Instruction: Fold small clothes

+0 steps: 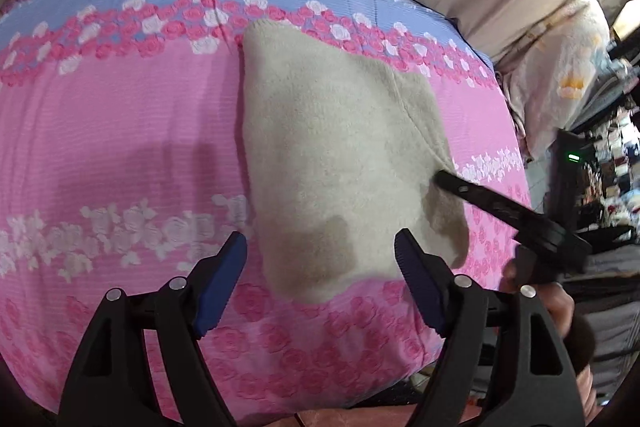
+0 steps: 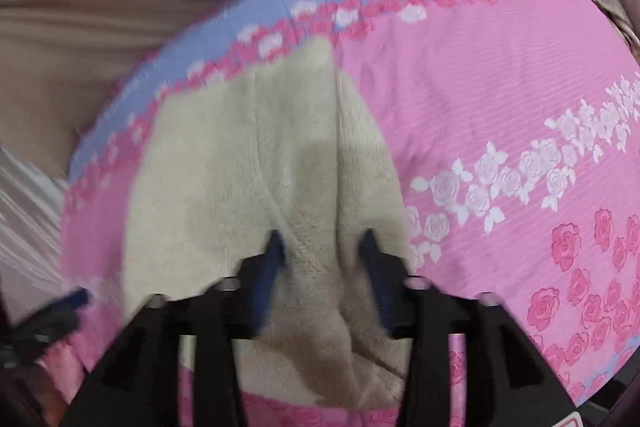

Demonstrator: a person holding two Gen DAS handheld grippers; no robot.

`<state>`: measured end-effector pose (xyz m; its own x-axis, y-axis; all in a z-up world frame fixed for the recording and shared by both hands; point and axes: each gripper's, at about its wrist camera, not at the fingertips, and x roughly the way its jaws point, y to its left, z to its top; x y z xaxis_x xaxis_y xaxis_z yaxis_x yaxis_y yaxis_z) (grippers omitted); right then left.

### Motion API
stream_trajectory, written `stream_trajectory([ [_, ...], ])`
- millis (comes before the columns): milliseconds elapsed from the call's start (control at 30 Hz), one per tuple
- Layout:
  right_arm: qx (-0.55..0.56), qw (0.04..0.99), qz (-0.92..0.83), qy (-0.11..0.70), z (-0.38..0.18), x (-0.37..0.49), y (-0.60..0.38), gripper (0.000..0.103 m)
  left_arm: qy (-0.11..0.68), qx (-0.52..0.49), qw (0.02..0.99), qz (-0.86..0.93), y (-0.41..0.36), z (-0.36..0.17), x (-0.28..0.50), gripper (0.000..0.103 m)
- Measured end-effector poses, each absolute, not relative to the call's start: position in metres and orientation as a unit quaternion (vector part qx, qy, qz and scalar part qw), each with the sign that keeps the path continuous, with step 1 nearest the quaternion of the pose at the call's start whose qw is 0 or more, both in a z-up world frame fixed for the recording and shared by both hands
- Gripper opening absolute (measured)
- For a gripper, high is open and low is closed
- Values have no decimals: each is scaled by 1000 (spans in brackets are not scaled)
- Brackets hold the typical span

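Gripper [image 1: 320, 259] over cloth [image 1: 340, 155], sheet [image 1: 120, 127]

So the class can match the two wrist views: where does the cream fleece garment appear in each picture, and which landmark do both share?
Left wrist: the garment lies centre, slightly right, on the pink spread, beyond the open left gripper.
Right wrist: the garment fills the lower centre-left, running between the right gripper's fingers.
Shared landmark: the rose border between the blue and pink bands, at the garment's far edge.
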<state>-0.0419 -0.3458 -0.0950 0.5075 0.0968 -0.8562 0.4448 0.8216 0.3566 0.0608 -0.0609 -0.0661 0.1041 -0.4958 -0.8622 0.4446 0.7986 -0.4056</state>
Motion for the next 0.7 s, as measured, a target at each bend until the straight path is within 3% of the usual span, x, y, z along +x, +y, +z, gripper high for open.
stream_trajectory([
  [200,259,804,-80,529,-113,-31,-358,57,607,-26,741,-286,-94,-90,69,74],
  [500,231,807,-43,541,-116,-27,-321,54,578,51,762,-289,-121,-78,54,74],
  [533,228,802,-39,551,-124,-23,-318,50,579,54,760,-289,-121,-78,53,74],
  [600,223,804,-35,551,-127,-17,-315,18,582,55,757,-292,-119,-79,53,74],
  [700,201,831,-14,518,-90,-2,-309,15,583,61,756,-292,-116,-79,53,74],
])
